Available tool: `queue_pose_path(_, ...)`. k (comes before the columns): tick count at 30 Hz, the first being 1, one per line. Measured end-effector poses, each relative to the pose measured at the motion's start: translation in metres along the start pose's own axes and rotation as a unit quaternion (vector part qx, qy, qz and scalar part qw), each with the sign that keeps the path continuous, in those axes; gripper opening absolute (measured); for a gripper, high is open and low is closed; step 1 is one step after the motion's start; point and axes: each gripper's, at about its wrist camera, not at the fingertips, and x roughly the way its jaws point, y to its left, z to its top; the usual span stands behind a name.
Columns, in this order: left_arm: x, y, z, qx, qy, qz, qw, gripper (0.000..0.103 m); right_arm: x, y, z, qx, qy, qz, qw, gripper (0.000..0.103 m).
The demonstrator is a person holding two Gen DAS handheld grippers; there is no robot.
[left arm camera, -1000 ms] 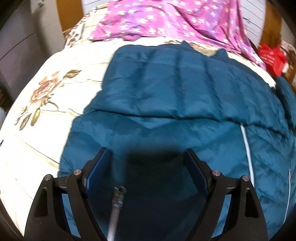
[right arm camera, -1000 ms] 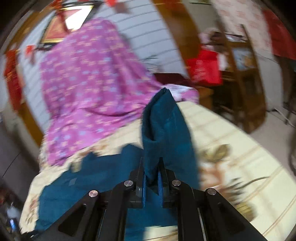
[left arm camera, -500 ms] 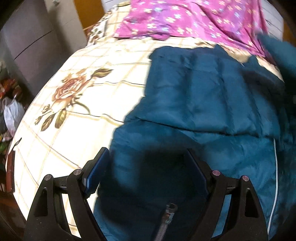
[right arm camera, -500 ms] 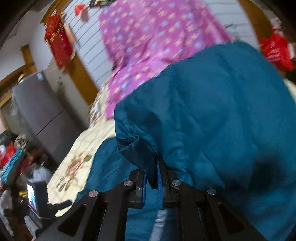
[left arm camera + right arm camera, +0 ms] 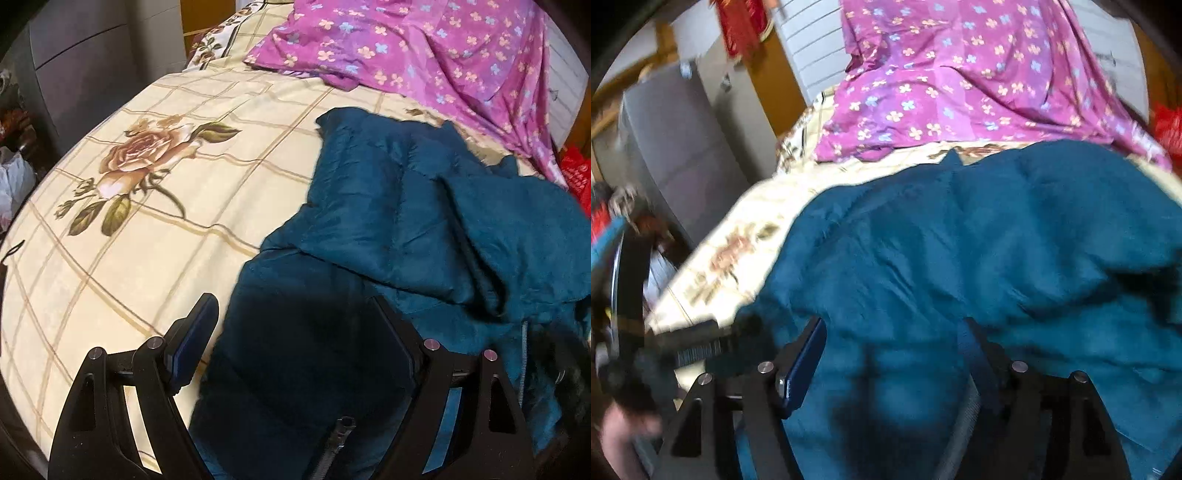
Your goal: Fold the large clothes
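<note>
Now the right tool (image 5: 890, 363) has let go, fingers spread, so the teal jacket's (image 5: 406, 221) sleeve lies folded over its body on the bed (image 5: 147, 229) ahead, under the likewise released left tool (image 5: 291, 332); judged next: the bottom fold

Left gripper (image 5: 293, 328): jaws spread wide, nothing between the pads, held low and pointing forward.
Left gripper fingers (image 5: 194, 336): black frames with blue pads facing inward.
Right gripper (image 5: 892, 356): jaws spread wide, gripping nothing, angled forward and down.
Right gripper fingers (image 5: 803, 363): blue pad on the left one clear, the right one blurred.
</note>
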Motion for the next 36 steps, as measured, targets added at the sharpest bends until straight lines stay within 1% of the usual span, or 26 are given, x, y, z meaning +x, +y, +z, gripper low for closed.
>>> queue_pose_path(1, -0.001, -0.002, 0.000, 0.001, -0.002, -0.008, 1.0000, 0.083, -0.006, -0.001, -0.005, -0.009, 0.009, -0.046, 0.999, 0.072)
queue_pose_path(2, -0.005, -0.006, 0.000, 0.006, -0.008, -0.026, 0.9996, 0.083, -0.012, -0.005, -0.013, -0.019, 0.026, -0.112, 0.993, 0.072)
queue_pose_path(3, -0.007, -0.010, 0.000, 0.010, -0.011, -0.038, 0.9992, 0.083, -0.019, -0.013, -0.023, -0.026, 0.041, -0.168, 0.985, 0.072)
queue_pose_path(4, -0.010, -0.016, -0.001, 0.021, -0.014, -0.061, 0.9978, 0.083, -0.026, -0.020, -0.033, -0.031, 0.047, -0.204, 0.977, 0.072)
queue_pose_path(6, -0.014, -0.028, -0.002, 0.037, -0.020, -0.099, 0.9942, 0.083, -0.039, -0.038, -0.050, -0.027, 0.054, -0.252, 0.966, 0.074)
queue_pose_path(7, -0.015, -0.032, -0.002, 0.043, -0.022, -0.115, 0.9922, 0.083, -0.045, -0.048, -0.058, -0.018, 0.056, -0.263, 0.963, 0.079)
queue_pose_path(8, -0.016, -0.038, -0.002, 0.052, -0.023, -0.142, 0.9883, 0.083, -0.050, -0.059, -0.068, -0.003, 0.057, -0.268, 0.962, 0.084)
queue_pose_path(9, -0.016, -0.045, -0.002, 0.058, -0.022, -0.169, 0.9837, 0.083, -0.052, -0.067, -0.075, 0.011, 0.062, -0.265, 0.962, 0.085)
queue_pose_path(10, -0.016, -0.049, 0.000, 0.059, -0.023, -0.185, 0.9807, 0.083, -0.052, -0.075, -0.080, 0.030, 0.072, -0.251, 0.965, 0.088)
queue_pose_path(11, -0.013, -0.056, 0.004, 0.061, -0.029, -0.218, 0.9736, 0.083, -0.053, -0.081, -0.081, 0.043, 0.069, -0.239, 0.968, 0.091)
queue_pose_path(12, -0.009, -0.060, 0.008, 0.061, -0.029, -0.242, 0.9679, 0.083, -0.053, -0.086, -0.082, 0.047, 0.068, -0.231, 0.969, 0.093)
queue_pose_path(14, 0.001, -0.067, 0.015, 0.058, -0.023, -0.275, 0.9594, 0.083, -0.050, -0.091, -0.084, 0.055, 0.069, -0.224, 0.970, 0.097)
queue_pose_path(15, 0.006, -0.070, 0.017, 0.059, -0.019, -0.287, 0.9560, 0.083, -0.049, -0.093, -0.084, 0.057, 0.070, -0.223, 0.971, 0.097)
queue_pose_path(17, 0.020, -0.075, 0.018, 0.066, 0.004, -0.308, 0.9490, 0.083, -0.048, -0.091, -0.082, 0.056, 0.072, -0.224, 0.970, 0.098)
queue_pose_path(19, 0.033, -0.078, 0.017, 0.065, 0.022, -0.317, 0.9459, 0.083, -0.048, -0.087, -0.081, 0.053, 0.075, -0.229, 0.969, 0.098)
queue_pose_path(21, 0.036, -0.082, 0.019, 0.065, 0.027, -0.342, 0.9371, 0.083, -0.048, -0.087, -0.082, 0.048, 0.078, -0.236, 0.967, 0.098)
queue_pose_path(23, 0.036, -0.082, 0.022, 0.052, 0.030, -0.378, 0.9240, 0.083, -0.049, -0.087, -0.085, 0.044, 0.079, -0.242, 0.966, 0.098)
queue_pose_path(24, 0.037, -0.080, 0.023, 0.047, 0.030, -0.389, 0.9198, 0.083, -0.049, -0.085, -0.086, 0.042, 0.079, -0.245, 0.965, 0.098)
queue_pose_path(25, 0.036, -0.079, 0.024, 0.041, 0.030, -0.397, 0.9164, 0.080, -0.049, -0.083, -0.086, 0.039, 0.079, -0.249, 0.965, 0.098)
queue_pose_path(26, 0.036, -0.076, 0.025, 0.033, 0.028, -0.403, 0.9141, 0.073, -0.049, -0.082, -0.087, 0.037, 0.078, -0.252, 0.964, 0.098)
queue_pose_path(27, 0.035, -0.074, 0.026, 0.029, 0.026, -0.408, 0.9122, 0.052, -0.049, -0.080, -0.087, 0.035, 0.078, -0.254, 0.963, 0.099)
queue_pose_path(28, 0.035, -0.073, 0.027, 0.027, 0.026, -0.408, 0.9122, 0.027, -0.049, -0.080, -0.088, 0.035, 0.078, -0.256, 0.963, 0.100)
queue_pose_path(29, 0.035, -0.072, 0.028, 0.028, 0.024, -0.399, 0.9162, 0.018, -0.049, -0.079, -0.088, 0.036, 0.078, -0.257, 0.963, 0.101)
queue_pose_path(31, 0.034, -0.071, 0.026, 0.036, 0.015, -0.385, 0.9220, 0.010, -0.048, -0.080, -0.089, 0.038, 0.078, -0.260, 0.962, 0.102)
queue_pose_path(34, 0.026, -0.071, 0.026, 0.045, -0.002, -0.370, 0.9281, 0.007, -0.047, -0.080, -0.089, 0.040, 0.079, -0.260, 0.962, 0.102)
queue_pose_path(36, 0.013, -0.068, 0.028, 0.046, -0.021, -0.357, 0.9328, 0.006, -0.047, -0.079, -0.089, 0.040, 0.079, -0.259, 0.962, 0.102)
